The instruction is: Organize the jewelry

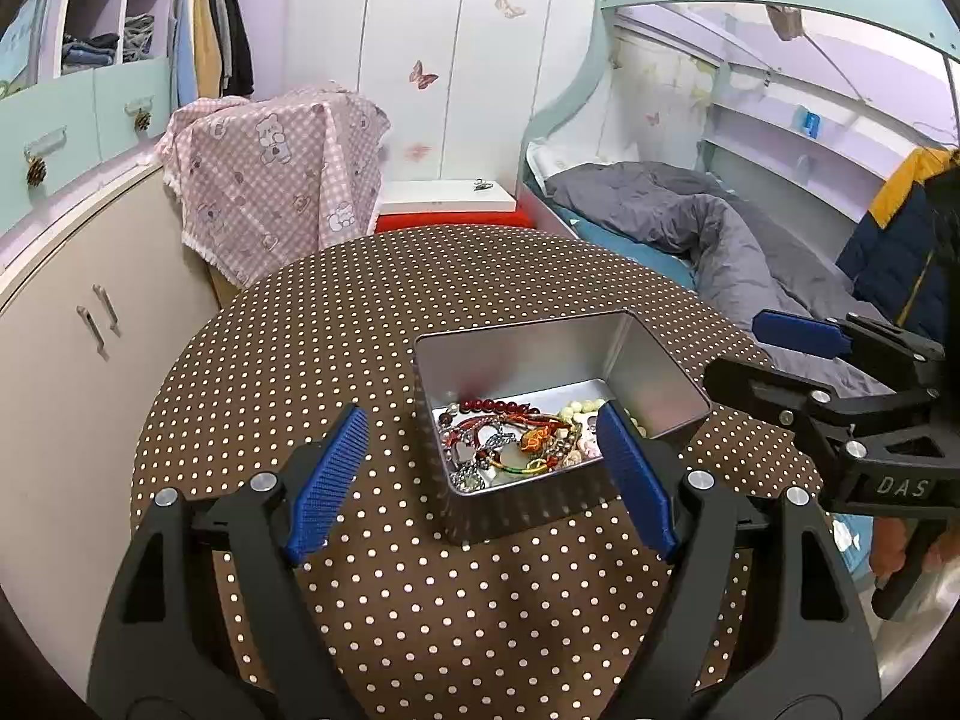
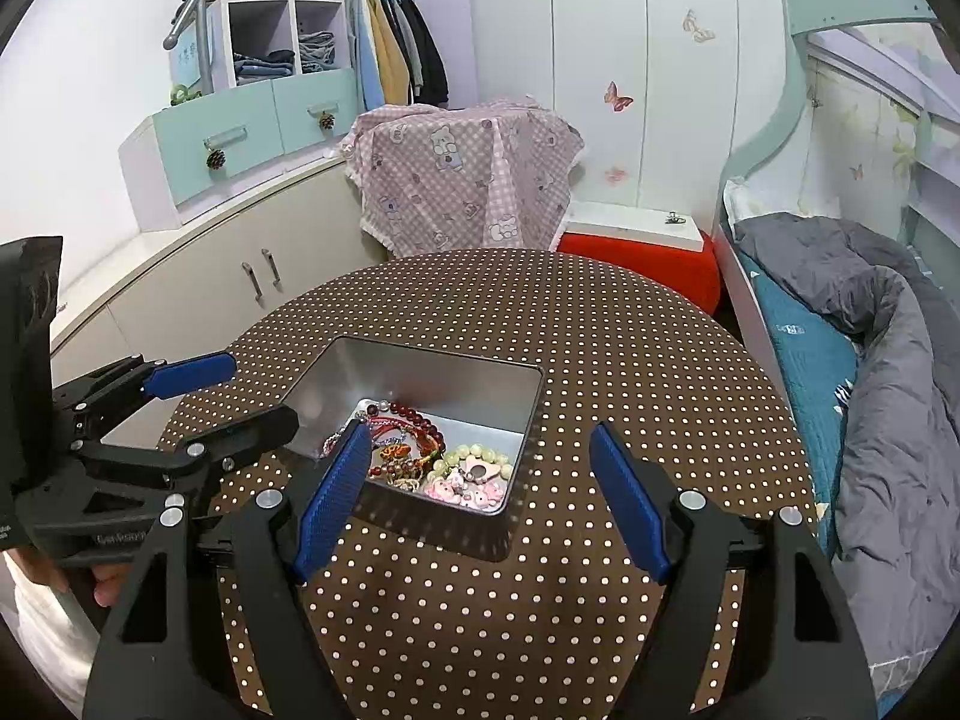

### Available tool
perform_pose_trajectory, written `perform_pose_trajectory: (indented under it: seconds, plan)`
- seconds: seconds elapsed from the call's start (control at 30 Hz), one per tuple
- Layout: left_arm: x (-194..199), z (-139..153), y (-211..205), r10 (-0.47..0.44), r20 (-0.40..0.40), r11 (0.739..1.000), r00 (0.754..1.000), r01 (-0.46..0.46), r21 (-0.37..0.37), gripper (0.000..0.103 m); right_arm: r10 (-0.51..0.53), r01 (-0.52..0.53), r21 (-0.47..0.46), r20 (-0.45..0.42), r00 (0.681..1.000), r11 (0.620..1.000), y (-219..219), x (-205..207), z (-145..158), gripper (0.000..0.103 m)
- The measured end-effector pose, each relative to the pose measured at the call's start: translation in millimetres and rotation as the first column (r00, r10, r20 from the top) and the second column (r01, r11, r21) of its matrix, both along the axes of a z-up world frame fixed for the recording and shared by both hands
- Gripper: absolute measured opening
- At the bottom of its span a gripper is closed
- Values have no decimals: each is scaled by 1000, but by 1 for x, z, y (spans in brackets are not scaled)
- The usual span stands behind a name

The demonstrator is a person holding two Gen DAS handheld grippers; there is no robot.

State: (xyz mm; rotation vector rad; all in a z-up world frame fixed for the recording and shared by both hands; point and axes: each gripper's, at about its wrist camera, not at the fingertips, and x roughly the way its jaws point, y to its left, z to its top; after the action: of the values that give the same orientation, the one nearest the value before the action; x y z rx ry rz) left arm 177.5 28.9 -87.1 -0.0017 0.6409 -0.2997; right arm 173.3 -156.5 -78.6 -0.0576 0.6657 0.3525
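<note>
An open silver tin box [image 1: 654,372] [image 2: 420,372] stands on a round table [image 1: 360,312] [image 2: 600,330] covered in brown cloth with white dots. Inside lies a tangle of jewelry [image 1: 510,438] [image 2: 432,456]: dark red beads, pale green beads, pink charms, chains and cords. My left gripper [image 1: 480,420] [image 2: 262,390] hovers over the box's left side, open, with nothing between its blue pads. My right gripper [image 2: 480,432] [image 1: 735,348] hovers at the box's right side, also open and holding nothing. A hand shows under each gripper in the other's view.
A bed with a grey duvet [image 1: 720,228] [image 2: 888,360] runs along the right. Behind the table stand a red stool with a white top [image 1: 450,204] [image 2: 648,252] and something draped in pink checked cloth [image 1: 276,180] [image 2: 462,174]. A beige cabinet [image 1: 72,348] [image 2: 198,276] lines the left.
</note>
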Motion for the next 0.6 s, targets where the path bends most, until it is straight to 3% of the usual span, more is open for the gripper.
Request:
perform_pose_trajectory:
  seconds: [0.23, 0.6]
  plan:
    - [-13, 5, -3, 25, 1, 1000, 1000, -25, 7, 78, -7, 6, 5, 10, 1000, 1000, 0, -14, 4, 73]
    - [-46, 29, -4, 75, 59, 997, 995, -75, 5, 78, -22, 20, 16, 95, 995, 1000, 1, -59, 25, 90]
